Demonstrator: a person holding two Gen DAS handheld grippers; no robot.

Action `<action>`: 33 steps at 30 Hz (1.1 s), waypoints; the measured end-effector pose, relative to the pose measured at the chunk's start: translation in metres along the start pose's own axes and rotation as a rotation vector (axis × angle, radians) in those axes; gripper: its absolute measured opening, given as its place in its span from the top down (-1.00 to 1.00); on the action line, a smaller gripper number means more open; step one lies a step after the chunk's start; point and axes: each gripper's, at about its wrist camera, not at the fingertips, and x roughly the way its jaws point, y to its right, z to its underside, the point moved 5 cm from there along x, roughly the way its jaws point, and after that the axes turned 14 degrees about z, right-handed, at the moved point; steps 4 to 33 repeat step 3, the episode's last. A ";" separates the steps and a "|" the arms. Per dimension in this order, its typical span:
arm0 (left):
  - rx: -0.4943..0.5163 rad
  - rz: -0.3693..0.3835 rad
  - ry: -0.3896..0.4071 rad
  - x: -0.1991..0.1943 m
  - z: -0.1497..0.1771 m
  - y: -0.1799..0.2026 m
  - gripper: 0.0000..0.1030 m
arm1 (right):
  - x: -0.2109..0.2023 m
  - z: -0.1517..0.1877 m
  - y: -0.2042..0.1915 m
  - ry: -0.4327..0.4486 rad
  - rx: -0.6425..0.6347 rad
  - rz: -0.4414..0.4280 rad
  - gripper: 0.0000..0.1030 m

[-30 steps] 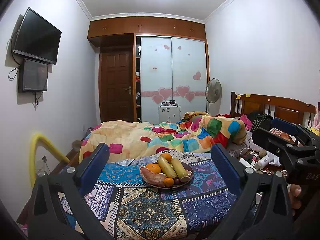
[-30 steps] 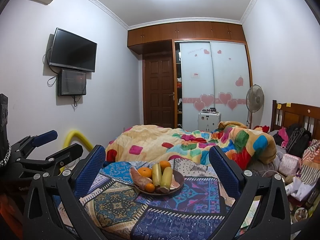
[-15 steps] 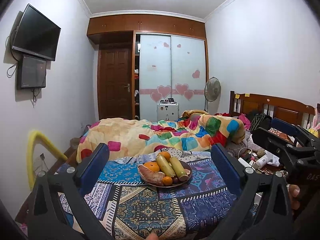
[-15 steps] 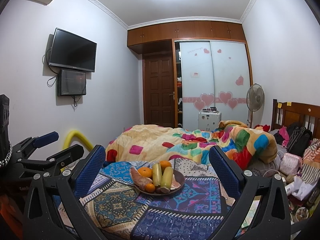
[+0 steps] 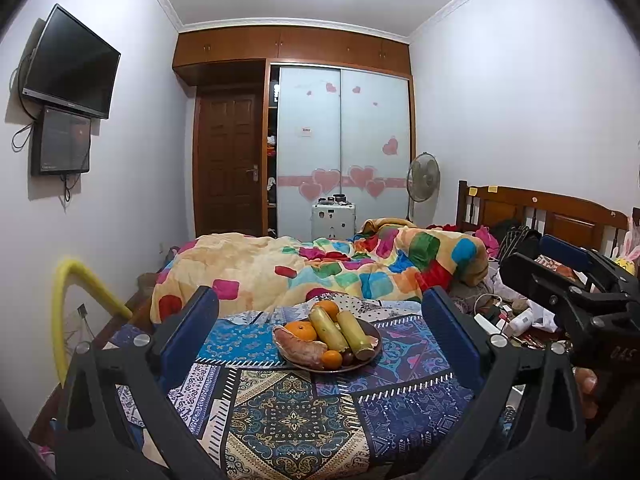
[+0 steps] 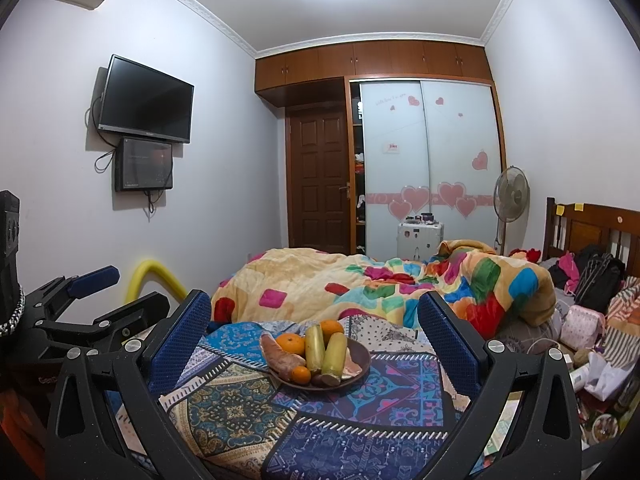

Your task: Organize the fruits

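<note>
A brown plate (image 5: 370, 336) (image 6: 360, 354) sits on a patterned cloth (image 5: 296, 412) (image 6: 240, 404). It holds oranges (image 5: 301, 330) (image 6: 291, 343), a sweet potato (image 5: 300, 347) (image 6: 280, 356), two yellow-green cylindrical pieces (image 5: 328, 328) (image 6: 335, 354) and small dark fruits (image 5: 349, 357). My left gripper (image 5: 320, 312) is open and empty, short of the plate. My right gripper (image 6: 314, 312) is open and empty, also short of the plate. Each gripper shows at the side of the other's view: the right one (image 5: 576, 280), the left one (image 6: 92, 296).
A bed with a colourful quilt (image 5: 320, 268) lies behind the cloth. Clutter and bags (image 6: 592, 320) crowd the right by a wooden headboard (image 5: 540, 208). A yellow foam tube (image 5: 76, 292) stands at the left wall under a TV (image 5: 72, 64). A wardrobe (image 6: 428, 168) and fan (image 6: 512, 196) stand far back.
The left wrist view has shifted slightly, with the plate a touch lower and more central. The right gripper has hardly moved. Both grippers stay open.
</note>
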 end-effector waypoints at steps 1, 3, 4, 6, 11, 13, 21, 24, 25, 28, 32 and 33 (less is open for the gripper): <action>0.001 -0.001 0.000 0.000 0.000 0.000 -1.00 | 0.001 0.000 0.000 -0.001 0.001 0.000 -1.00; -0.001 0.000 -0.001 0.000 0.000 0.000 -1.00 | 0.001 0.000 0.000 -0.004 0.003 -0.001 -1.00; -0.001 0.000 -0.001 0.000 0.000 0.000 -1.00 | 0.001 0.000 0.000 -0.004 0.003 -0.001 -1.00; -0.001 0.000 -0.001 0.000 0.000 0.000 -1.00 | 0.001 0.000 0.000 -0.004 0.003 -0.001 -1.00; -0.001 0.000 -0.001 0.000 0.000 0.000 -1.00 | 0.001 0.000 0.000 -0.004 0.003 -0.001 -1.00; -0.001 0.000 -0.001 0.000 0.000 0.000 -1.00 | 0.001 0.000 0.000 -0.004 0.003 -0.001 -1.00; -0.001 0.000 -0.001 0.000 0.000 0.000 -1.00 | 0.001 0.000 0.000 -0.004 0.003 -0.001 -1.00; -0.001 0.000 -0.001 0.000 0.000 0.000 -1.00 | 0.001 0.000 0.000 -0.004 0.003 -0.001 -1.00; -0.001 0.000 -0.001 0.000 0.000 0.000 -1.00 | 0.001 0.000 0.000 -0.004 0.003 -0.001 -1.00; -0.001 0.000 -0.001 0.000 0.000 0.000 -1.00 | 0.001 0.000 0.000 -0.004 0.003 -0.001 -1.00; -0.001 0.000 -0.001 0.000 0.000 0.000 -1.00 | 0.001 0.000 0.000 -0.004 0.003 -0.001 -1.00; -0.001 0.000 -0.001 0.000 0.000 0.000 -1.00 | 0.001 0.000 0.000 -0.004 0.003 -0.001 -1.00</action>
